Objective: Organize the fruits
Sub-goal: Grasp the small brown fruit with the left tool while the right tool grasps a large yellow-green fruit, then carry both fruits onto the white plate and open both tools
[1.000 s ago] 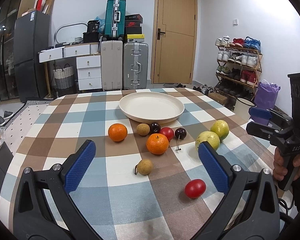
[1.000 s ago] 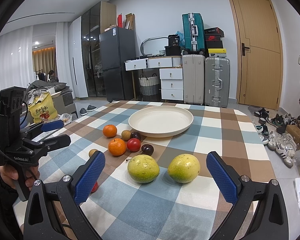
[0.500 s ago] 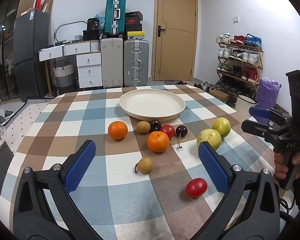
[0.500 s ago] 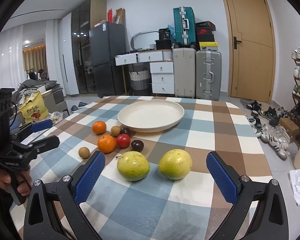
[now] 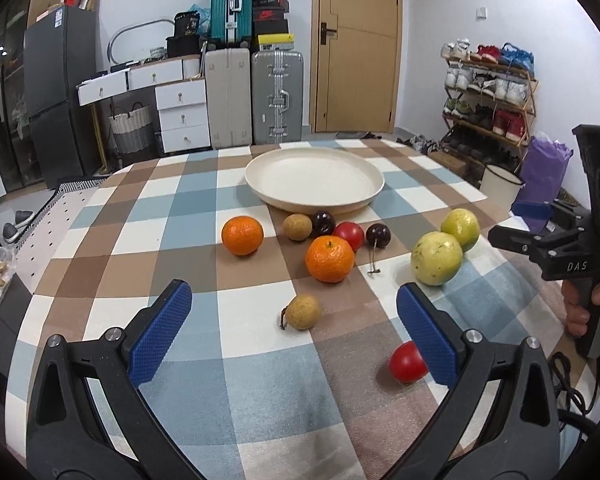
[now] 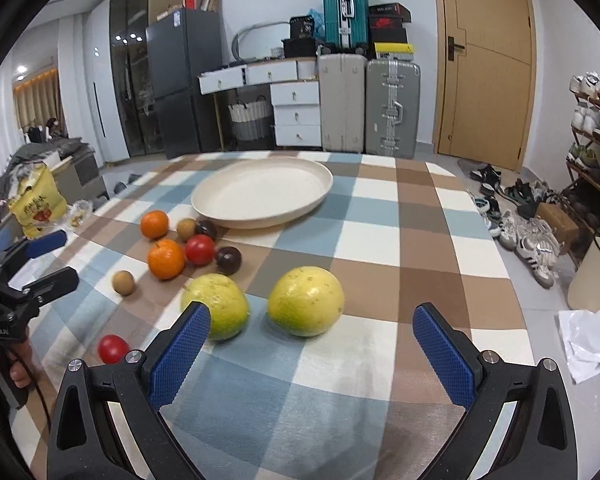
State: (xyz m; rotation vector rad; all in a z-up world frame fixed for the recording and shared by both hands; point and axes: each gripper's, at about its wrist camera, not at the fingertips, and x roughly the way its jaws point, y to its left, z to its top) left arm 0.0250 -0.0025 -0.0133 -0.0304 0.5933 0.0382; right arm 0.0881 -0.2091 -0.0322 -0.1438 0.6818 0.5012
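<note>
A cream plate point(image 5: 314, 178) point(image 6: 260, 192) lies empty at the far side of the checked tablecloth. In front of it lie two oranges point(image 5: 329, 259) point(image 6: 165, 259), two brown longans point(image 5: 302, 312), two dark cherries point(image 5: 378, 235), two red tomatoes point(image 5: 406, 362) point(image 6: 199, 249) and two yellow-green guavas point(image 5: 436, 258) point(image 6: 306, 301). My left gripper point(image 5: 294, 340) is open, low over the near longan, its right pad in front of a tomato. My right gripper point(image 6: 310, 356) is open just short of the right guava. Each gripper shows in the other's view, at the frame edge.
The table's right edge drops to a floor with shoes point(image 6: 528, 236) and a white bin point(image 6: 594, 276). A shoe rack point(image 5: 488, 92) stands at the right wall. Suitcases point(image 5: 276, 96), drawers and a dark fridge point(image 5: 56, 96) line the back wall.
Both grippers have moved forward and lower toward the fruit. The right one has turned left, bringing the right guava between its fingers' line. No fruit has moved.
</note>
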